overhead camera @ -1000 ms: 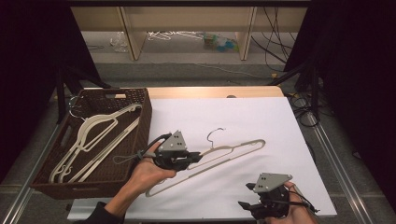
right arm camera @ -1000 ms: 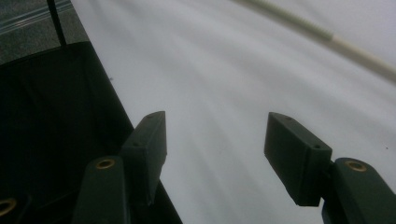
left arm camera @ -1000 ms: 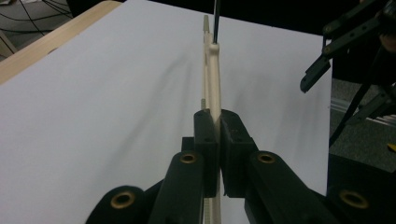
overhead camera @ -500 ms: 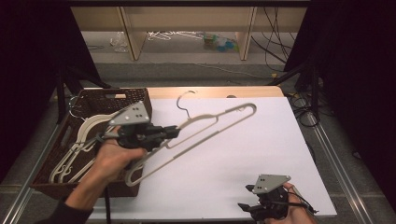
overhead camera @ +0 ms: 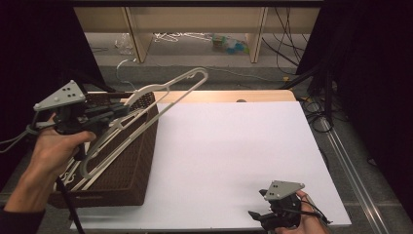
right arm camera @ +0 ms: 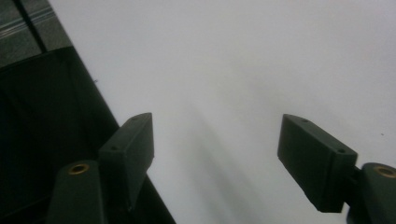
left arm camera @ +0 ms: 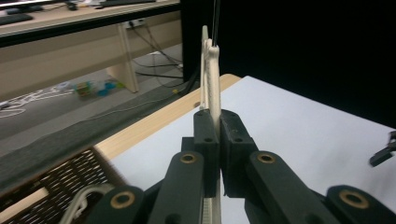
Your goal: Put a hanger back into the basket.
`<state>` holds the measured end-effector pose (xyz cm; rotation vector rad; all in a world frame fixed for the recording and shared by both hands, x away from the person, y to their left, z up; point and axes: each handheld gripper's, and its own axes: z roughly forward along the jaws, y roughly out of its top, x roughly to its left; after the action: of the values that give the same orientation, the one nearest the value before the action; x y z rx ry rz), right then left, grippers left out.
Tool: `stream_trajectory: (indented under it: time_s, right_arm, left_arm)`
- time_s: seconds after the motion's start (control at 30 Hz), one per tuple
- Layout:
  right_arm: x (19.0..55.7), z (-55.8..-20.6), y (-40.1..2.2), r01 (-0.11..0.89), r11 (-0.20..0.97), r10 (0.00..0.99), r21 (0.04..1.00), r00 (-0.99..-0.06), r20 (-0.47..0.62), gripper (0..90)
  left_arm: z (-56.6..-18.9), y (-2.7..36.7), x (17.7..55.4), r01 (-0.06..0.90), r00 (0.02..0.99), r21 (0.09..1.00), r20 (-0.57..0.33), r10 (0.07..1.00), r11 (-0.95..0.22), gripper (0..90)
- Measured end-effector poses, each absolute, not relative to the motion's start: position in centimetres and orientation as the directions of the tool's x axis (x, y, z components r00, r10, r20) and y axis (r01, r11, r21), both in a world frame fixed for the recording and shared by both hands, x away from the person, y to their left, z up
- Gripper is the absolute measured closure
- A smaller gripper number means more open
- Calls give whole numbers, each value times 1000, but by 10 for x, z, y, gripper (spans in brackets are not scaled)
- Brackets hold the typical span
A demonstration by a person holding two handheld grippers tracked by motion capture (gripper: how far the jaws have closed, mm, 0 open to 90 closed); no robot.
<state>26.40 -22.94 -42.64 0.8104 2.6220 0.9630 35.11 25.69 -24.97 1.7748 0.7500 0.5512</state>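
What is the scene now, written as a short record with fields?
left gripper: jaws shut on the hanger, held in the air above the basket
right gripper: jaws open, holding nothing, low at the near right of the table
basket: brown wicker, at the left edge of the table, more hangers inside
table: white sheet, bare in the middle
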Motion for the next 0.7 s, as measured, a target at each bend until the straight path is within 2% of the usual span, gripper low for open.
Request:
stream_trajectory:
  time_s: [0.17, 0.2, 0.7]
  right_arm:
    - [266, -427, -232, 429, 598, 603, 677, -798, -26, 247]
    - [266, -425, -233, 435, 604, 600, 668, -800, -22, 247]
    - [266, -428, -233, 444, 607, 599, 659, -801, -12, 252]
  left_arm:
    - [-261, 283, 357, 233, 661, 942, 28, 750, -241, 863]
    - [-263, 286, 356, 257, 641, 936, 20, 767, -239, 863]
    - [-292, 353, 370, 294, 550, 931, 21, 835, -217, 863]
